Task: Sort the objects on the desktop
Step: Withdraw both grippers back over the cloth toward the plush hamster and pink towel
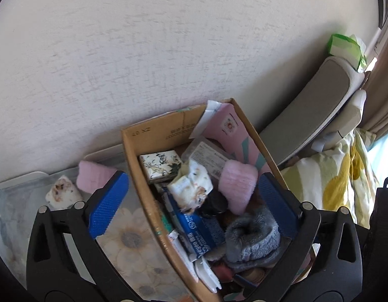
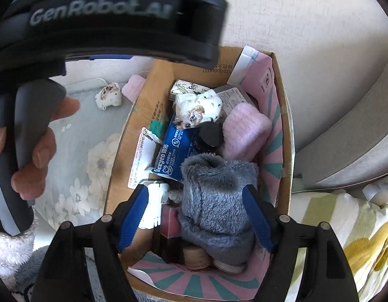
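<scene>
Inside, cardboard box holds grey sock, pink sock, blue packet

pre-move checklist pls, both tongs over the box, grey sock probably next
1. Left tongs open and empty: ok, nothing between the pads.
2. Right tongs around the grey sock: ok, it sits between the pads; whether the pads touch it, cannot tell.
3. Sock free to lift: ok, it lies on top of the pile.
4. Clearance to box wall on the right side: not ok, right pad is close to it.
5. Left tongs out of the way: not ok, its body crowds the right view.
6. Matching sock outside the box: cannot tell, only a pink sock and a white one lie on the tray.
</scene>
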{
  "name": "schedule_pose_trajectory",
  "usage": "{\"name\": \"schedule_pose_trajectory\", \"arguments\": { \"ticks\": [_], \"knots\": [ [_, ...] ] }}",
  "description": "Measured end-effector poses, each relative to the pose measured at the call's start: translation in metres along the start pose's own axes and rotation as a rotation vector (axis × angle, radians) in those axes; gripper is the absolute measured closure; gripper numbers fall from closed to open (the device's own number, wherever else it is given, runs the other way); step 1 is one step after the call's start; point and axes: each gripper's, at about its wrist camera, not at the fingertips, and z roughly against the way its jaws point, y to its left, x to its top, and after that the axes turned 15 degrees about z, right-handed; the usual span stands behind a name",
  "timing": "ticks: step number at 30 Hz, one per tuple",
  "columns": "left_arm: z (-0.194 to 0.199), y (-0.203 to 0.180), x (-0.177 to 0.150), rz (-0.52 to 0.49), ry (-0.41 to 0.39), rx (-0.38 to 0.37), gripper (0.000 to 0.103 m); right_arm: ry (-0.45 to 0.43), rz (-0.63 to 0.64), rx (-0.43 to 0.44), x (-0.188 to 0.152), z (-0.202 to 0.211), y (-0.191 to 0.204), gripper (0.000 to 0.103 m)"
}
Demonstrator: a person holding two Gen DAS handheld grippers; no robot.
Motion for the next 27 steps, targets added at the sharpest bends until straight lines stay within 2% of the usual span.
{"name": "schedule_pose_trajectory", "arguments": {
  "ticks": [7,12,16,21,27],
  "knots": [
    [0.023,0.025,0.004,0.025,-0.025,-0.005,0.000,-0.018,-0.008,-0.009,0.009,0.003,0.014,0.030],
    [0.052,0.051,0.008,0.025,-0.074,0.027,0.000,-0.053,-0.031,0.007,0.020,0.011,0.023,0.030],
    [0.087,0.089,0.016,0.063,-0.131,0.036,0.000,-0.095,-0.021,-0.024,0.029,0.025,0.032,0.030],
    [0.126,0.142,0.025,0.091,-0.209,0.087,0.000,-0.172,0.019,-0.051,0.050,0.036,0.054,0.030],
    [0.138,0.195,0.018,0.055,-0.226,0.091,0.000,-0.257,0.059,-0.028,0.078,0.039,0.087,0.030]
  ]
}}
